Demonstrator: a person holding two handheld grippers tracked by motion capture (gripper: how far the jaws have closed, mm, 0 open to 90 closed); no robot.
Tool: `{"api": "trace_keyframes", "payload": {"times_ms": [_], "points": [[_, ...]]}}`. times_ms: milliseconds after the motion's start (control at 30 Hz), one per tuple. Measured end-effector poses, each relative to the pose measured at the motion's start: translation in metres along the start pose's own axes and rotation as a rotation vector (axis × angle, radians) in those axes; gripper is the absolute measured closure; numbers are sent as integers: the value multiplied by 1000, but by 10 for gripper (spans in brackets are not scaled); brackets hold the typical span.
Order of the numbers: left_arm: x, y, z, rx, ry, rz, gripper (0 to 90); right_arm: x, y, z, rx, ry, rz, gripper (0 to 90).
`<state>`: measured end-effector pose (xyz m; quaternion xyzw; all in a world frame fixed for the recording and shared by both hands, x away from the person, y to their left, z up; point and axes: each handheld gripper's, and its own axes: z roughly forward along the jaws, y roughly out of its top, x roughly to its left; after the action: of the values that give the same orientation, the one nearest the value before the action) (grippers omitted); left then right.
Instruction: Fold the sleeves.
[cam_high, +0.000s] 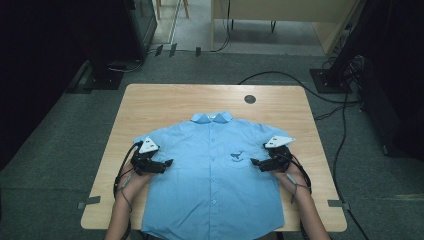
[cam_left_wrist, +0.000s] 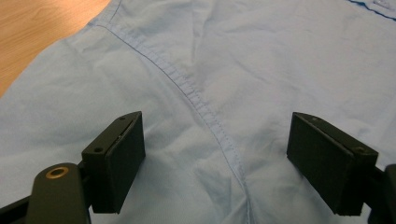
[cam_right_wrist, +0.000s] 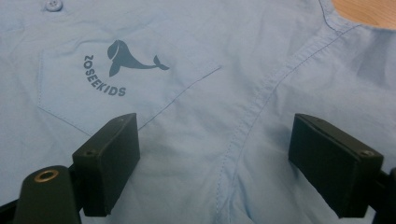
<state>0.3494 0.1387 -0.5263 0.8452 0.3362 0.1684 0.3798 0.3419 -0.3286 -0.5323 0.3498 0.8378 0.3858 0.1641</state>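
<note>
A light blue shirt (cam_high: 212, 170) lies flat, front up and buttoned, in the middle of my wooden surface (cam_high: 165, 102), collar away from me. My left tongs (cam_high: 167, 163) sit over its sleeve seam, jaws wide apart with nothing pinched between them. My right tongs (cam_high: 254, 162) hover by the other sleeve seam beside the chest pocket (cam_right_wrist: 116, 79) with its whale print, jaws likewise apart.

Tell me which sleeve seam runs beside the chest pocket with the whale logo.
The seam under the right gripper: on the shirt, the whale-logo pocket lies just beside that armhole seam. The seam under the left gripper has plain cloth around it.
</note>
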Motion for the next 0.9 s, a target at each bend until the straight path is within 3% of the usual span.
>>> {"api": "trace_keyframes", "payload": {"times_ms": [333, 900], "points": [[0, 0, 0, -1, 1, -1, 192, -1, 0, -1, -3, -26, 25, 186], [0, 0, 0, 0, 3, -3, 192, -1, -2, -2, 2, -15, 13, 159]]}}
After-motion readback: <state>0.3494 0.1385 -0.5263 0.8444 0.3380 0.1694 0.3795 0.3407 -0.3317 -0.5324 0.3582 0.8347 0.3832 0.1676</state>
